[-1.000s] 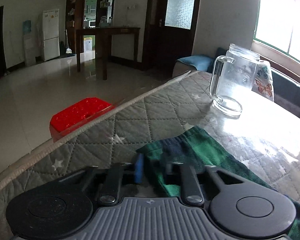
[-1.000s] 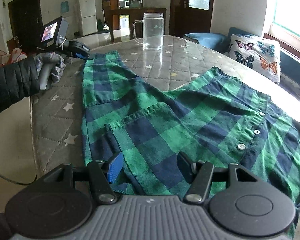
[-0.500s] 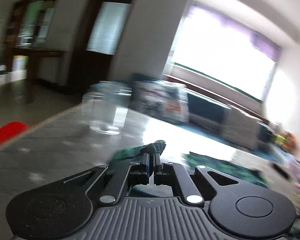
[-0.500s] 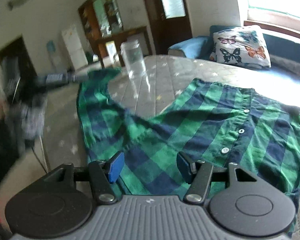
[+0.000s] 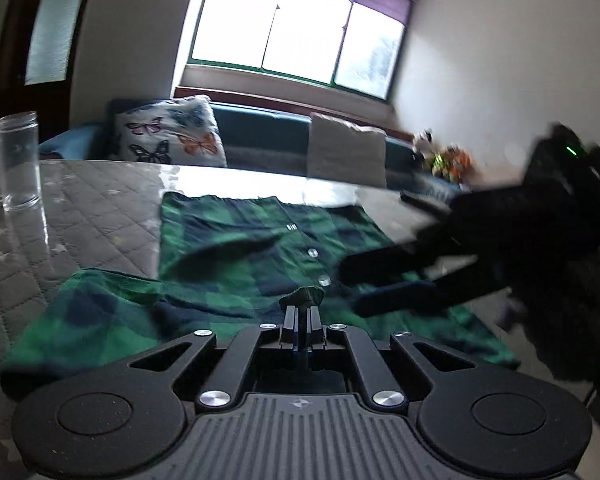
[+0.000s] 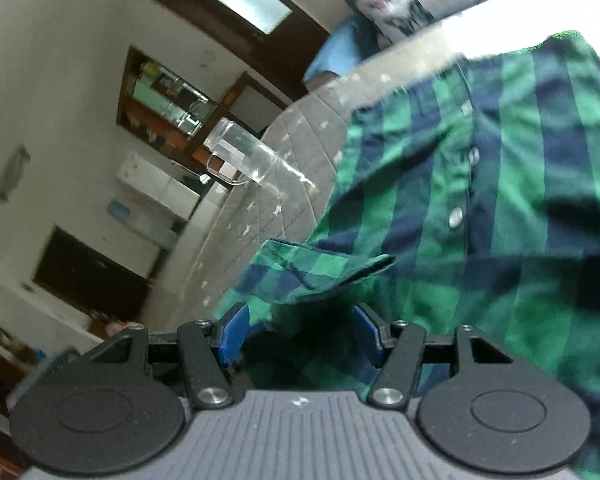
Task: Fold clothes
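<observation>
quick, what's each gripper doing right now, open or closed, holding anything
Left gripper: closed, pinching a fold of the green and navy plaid button-up shirt.
Right gripper: open, blue-padded fingers apart with shirt fabric lying between them, not clamped.

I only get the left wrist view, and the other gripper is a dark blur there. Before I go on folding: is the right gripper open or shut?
Observer: Open. The right gripper has its blue pads spread apart.
Operator: Is anything between them?
Observer: Yes, the green and navy plaid shirt is bunched in the gap, not clamped.
Operator: And just ahead of it?
Observer: A loose flap of the shirt juts across just beyond the pads.
</observation>
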{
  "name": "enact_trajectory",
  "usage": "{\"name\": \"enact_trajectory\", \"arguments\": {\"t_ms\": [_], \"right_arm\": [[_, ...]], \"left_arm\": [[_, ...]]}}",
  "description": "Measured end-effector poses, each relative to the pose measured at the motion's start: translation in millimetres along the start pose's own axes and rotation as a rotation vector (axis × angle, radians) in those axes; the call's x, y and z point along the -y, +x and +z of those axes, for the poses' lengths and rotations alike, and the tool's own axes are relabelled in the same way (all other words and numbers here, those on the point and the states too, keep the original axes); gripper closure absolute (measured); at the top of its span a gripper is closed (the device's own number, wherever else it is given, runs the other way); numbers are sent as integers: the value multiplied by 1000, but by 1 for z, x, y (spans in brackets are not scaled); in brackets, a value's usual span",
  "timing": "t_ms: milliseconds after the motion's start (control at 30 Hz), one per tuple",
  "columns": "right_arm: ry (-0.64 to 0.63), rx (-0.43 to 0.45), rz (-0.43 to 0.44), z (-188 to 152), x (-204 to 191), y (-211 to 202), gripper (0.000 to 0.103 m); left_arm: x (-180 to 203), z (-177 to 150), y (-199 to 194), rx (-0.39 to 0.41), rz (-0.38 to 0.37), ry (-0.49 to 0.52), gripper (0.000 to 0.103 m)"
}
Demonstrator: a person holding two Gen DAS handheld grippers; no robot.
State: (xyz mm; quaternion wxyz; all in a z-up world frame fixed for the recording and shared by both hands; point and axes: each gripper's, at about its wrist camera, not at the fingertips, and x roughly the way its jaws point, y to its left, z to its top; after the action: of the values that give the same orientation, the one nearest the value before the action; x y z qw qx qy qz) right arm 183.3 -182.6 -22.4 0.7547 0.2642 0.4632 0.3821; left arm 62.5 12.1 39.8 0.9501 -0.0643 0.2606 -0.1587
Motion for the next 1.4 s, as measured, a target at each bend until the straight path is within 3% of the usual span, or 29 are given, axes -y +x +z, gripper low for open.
{"name": "enact_trajectory", "arguments": {"t_ms": [167,333,400,433,500,567,667,767,833,1100,1233,1400], "right_arm": [[119,-42,44,0,18,22,45],[158,-58,46,0,23,39,90],[173,-65,46,0,26,45,94],[181,-68,47,0,27,48,95],[150,-41,43,4,20,39,95],[118,-13,40,8,13,29,95],[64,33,37,15,1,11,95],[8,81,38,23,-13,-9,96],[-25,114,39,30,-21,-22,96],[-117,236,16,44,-47,-78,96],[-143,261,-46,35,-46,-103,96],[-86,257,-153,15,-19,-122,96]], "left_arm": [[6,-6,-2,-7,-18,41,99],[7,-9,-4,-19,-26,73,98],[4,-10,-7,-18,-19,86,95],[1,-10,-10,-11,-9,91,92],[-6,-12,-21,16,22,98,63],[-16,-14,-35,52,87,103,52],[-35,-17,-51,106,224,81,47],[-48,-24,-53,90,330,72,36],[-55,-30,-51,61,381,79,35],[-59,-48,-15,-55,459,166,32],[-60,-53,-13,-65,465,190,33],[-56,-54,-14,-60,457,222,36]]}}
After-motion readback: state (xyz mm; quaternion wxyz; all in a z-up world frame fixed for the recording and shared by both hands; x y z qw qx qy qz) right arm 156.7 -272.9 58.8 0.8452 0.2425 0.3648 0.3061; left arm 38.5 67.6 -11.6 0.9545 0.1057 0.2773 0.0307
